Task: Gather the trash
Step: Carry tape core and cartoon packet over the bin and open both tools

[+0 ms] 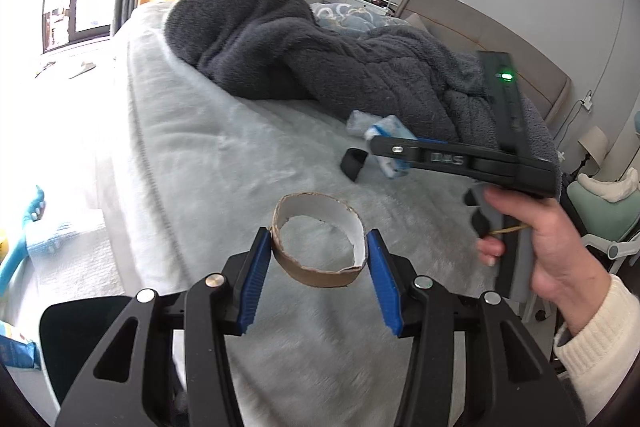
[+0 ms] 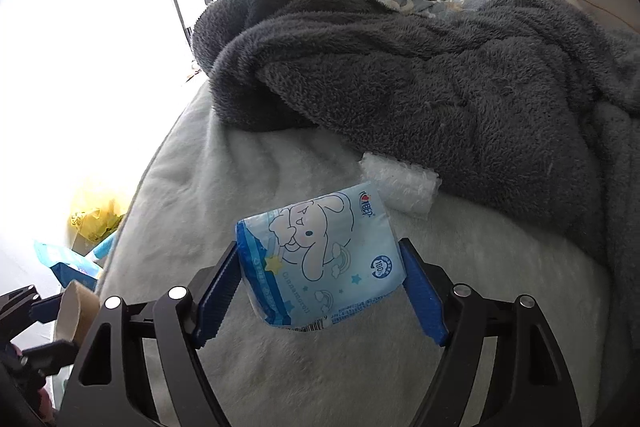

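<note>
My left gripper (image 1: 319,233) is shut on a torn brown cardboard ring (image 1: 320,273), held just above the pale bed cover (image 1: 200,167). In the right wrist view my right gripper (image 2: 319,243) is shut on a blue-and-white tissue pack (image 2: 320,259) printed with a cartoon dog, its blue pads pressing both ends. A roll of clear bubble wrap (image 2: 404,187) lies on the bed behind the pack, against the grey fleece blanket (image 2: 440,75). In the left wrist view a hand in a cream sleeve holds the right gripper (image 1: 366,153) to the right. The cardboard ring (image 2: 76,301) shows low on the left.
The grey fleece blanket (image 1: 300,55) is heaped across the far half of the bed. Beyond the bed's left edge lie a yellow bag (image 2: 94,215) and blue packets (image 2: 68,263) by the bright window. A headboard (image 1: 480,27) and a pale green chair (image 1: 600,211) stand on the right.
</note>
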A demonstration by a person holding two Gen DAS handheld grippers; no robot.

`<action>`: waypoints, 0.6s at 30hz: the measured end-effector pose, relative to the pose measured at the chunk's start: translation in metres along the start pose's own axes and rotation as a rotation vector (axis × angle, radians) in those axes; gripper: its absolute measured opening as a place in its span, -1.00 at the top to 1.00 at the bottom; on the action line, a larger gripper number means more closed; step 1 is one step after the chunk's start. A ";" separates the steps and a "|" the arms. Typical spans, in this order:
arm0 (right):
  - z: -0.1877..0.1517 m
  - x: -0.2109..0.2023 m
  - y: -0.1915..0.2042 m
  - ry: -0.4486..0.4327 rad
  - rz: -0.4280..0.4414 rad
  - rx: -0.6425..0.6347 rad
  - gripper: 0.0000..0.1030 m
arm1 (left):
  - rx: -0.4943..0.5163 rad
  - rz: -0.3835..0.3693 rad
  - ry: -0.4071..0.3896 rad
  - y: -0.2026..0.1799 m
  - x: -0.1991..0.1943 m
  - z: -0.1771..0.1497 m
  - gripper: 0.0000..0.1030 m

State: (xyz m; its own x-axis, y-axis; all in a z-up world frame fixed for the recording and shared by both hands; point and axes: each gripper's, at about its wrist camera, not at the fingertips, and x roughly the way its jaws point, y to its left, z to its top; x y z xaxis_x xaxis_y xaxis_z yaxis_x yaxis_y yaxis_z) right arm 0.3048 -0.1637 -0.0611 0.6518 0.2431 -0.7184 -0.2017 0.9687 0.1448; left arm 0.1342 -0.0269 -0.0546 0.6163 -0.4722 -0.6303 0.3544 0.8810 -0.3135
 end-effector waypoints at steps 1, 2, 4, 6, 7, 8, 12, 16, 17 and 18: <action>-0.003 -0.006 0.003 -0.004 0.013 0.017 -0.51 | -0.001 0.006 0.000 0.002 -0.004 -0.001 0.00; -0.007 -0.011 0.007 -0.008 0.028 0.033 -0.51 | 0.001 0.010 0.000 0.005 -0.007 -0.002 0.00; -0.016 -0.025 0.016 -0.016 0.056 0.052 -0.51 | 0.012 0.034 0.002 0.010 -0.013 -0.005 0.00; -0.024 -0.038 0.028 -0.026 0.062 0.055 -0.51 | 0.013 0.055 0.003 0.015 -0.017 -0.009 0.00; -0.027 -0.043 0.034 -0.030 0.064 0.057 -0.51 | 0.010 0.068 0.002 0.019 -0.021 -0.011 0.00; -0.031 -0.049 0.041 -0.034 0.067 0.057 -0.51 | 0.007 0.082 0.001 0.022 -0.023 -0.012 0.00; -0.044 -0.059 0.069 -0.035 0.076 0.042 -0.51 | -0.022 0.142 -0.006 0.037 -0.035 -0.020 0.00; -0.050 -0.053 0.101 -0.013 0.103 -0.023 -0.51 | -0.065 0.168 -0.006 0.056 -0.041 -0.025 0.00; -0.050 -0.050 0.109 -0.010 0.111 -0.042 -0.51 | -0.074 0.173 -0.004 0.061 -0.042 -0.026 0.00; -0.050 -0.047 0.117 -0.007 0.119 -0.056 -0.51 | -0.081 0.182 -0.002 0.067 -0.043 -0.027 0.00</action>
State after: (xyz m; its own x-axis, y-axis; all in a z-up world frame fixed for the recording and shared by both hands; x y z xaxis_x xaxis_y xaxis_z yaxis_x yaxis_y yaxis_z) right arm 0.2137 -0.0644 -0.0442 0.6258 0.3570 -0.6935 -0.3185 0.9286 0.1906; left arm 0.1119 0.0532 -0.0675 0.6660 -0.3050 -0.6807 0.1790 0.9513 -0.2511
